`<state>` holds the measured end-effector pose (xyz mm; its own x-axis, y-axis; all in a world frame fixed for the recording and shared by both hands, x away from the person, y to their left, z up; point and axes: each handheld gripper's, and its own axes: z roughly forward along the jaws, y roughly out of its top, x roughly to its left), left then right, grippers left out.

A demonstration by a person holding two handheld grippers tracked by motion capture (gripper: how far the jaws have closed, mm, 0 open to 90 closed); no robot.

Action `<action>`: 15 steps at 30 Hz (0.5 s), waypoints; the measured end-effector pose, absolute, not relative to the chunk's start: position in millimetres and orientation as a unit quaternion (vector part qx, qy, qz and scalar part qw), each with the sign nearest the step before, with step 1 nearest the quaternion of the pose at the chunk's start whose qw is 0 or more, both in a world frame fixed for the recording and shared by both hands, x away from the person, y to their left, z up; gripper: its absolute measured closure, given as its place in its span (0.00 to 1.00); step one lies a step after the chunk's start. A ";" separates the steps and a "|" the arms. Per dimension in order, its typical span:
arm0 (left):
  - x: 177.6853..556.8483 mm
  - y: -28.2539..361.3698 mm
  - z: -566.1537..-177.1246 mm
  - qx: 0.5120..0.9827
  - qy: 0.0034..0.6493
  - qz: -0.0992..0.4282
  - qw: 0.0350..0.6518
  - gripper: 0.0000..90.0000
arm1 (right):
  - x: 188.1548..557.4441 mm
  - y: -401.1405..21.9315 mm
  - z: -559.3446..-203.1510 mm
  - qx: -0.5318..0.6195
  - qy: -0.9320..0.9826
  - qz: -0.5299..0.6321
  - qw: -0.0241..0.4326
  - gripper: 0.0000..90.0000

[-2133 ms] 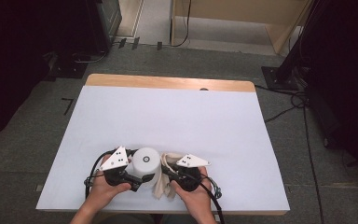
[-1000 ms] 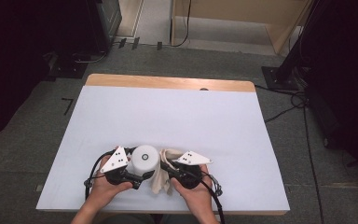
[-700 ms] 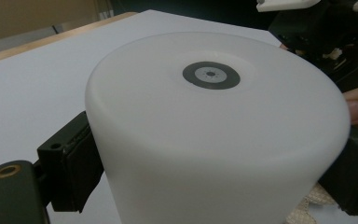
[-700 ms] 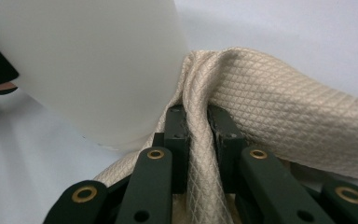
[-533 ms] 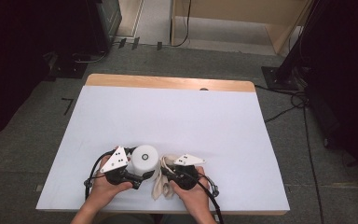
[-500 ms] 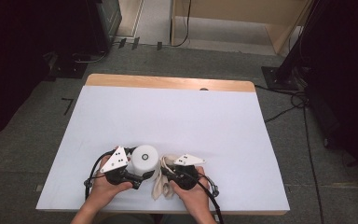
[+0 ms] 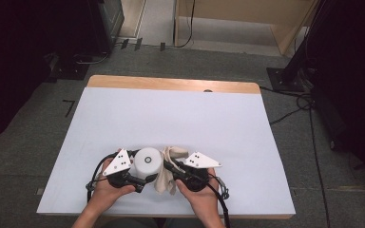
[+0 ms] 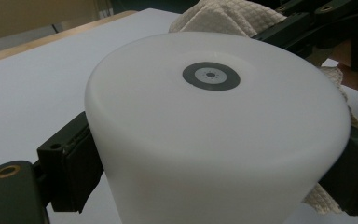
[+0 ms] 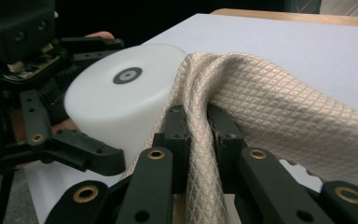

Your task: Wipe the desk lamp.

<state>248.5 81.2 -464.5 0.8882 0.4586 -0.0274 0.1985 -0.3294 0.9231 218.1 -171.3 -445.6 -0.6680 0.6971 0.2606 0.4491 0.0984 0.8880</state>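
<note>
White table (image 7: 180, 114) on grey carpet (image 7: 38, 142)

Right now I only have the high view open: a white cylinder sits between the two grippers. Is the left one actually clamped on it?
Observer: Yes. In the left gripper view the left gripper presses its pads against both sides of the white cylinder.
Operator: And the cloth by the right hand?
Observer: The right gripper is shut on a fold of the beige cloth, pinched between its pads.
Operator: Does the cloth touch the cylinder?
Observer: Yes, it lies against the cylinder's side, beside the flat top with its grey ring mark.
</note>
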 end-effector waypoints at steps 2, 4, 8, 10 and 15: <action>247.4 80.3 -463.6 0.806 0.209 0.121 0.540 0.09 | 218.8 -172.6 -446.3 0.392 0.732 0.544 0.119 0.89; 247.9 80.1 -462.2 0.806 0.217 0.112 0.539 0.04 | 219.4 -174.3 -446.4 0.395 0.731 0.544 0.119 0.89; 247.4 82.6 -459.4 0.804 0.231 0.107 0.538 0.00 | 221.8 -178.7 -448.8 0.405 0.730 0.536 0.125 0.88; 244.0 83.0 -454.8 0.800 0.242 0.115 0.536 0.00 | 223.4 -180.9 -451.1 0.411 0.728 0.534 0.124 0.89; 234.1 72.7 -445.7 0.791 0.286 0.130 0.524 0.00 | 226.1 -185.7 -454.1 0.420 0.727 0.527 0.129 0.89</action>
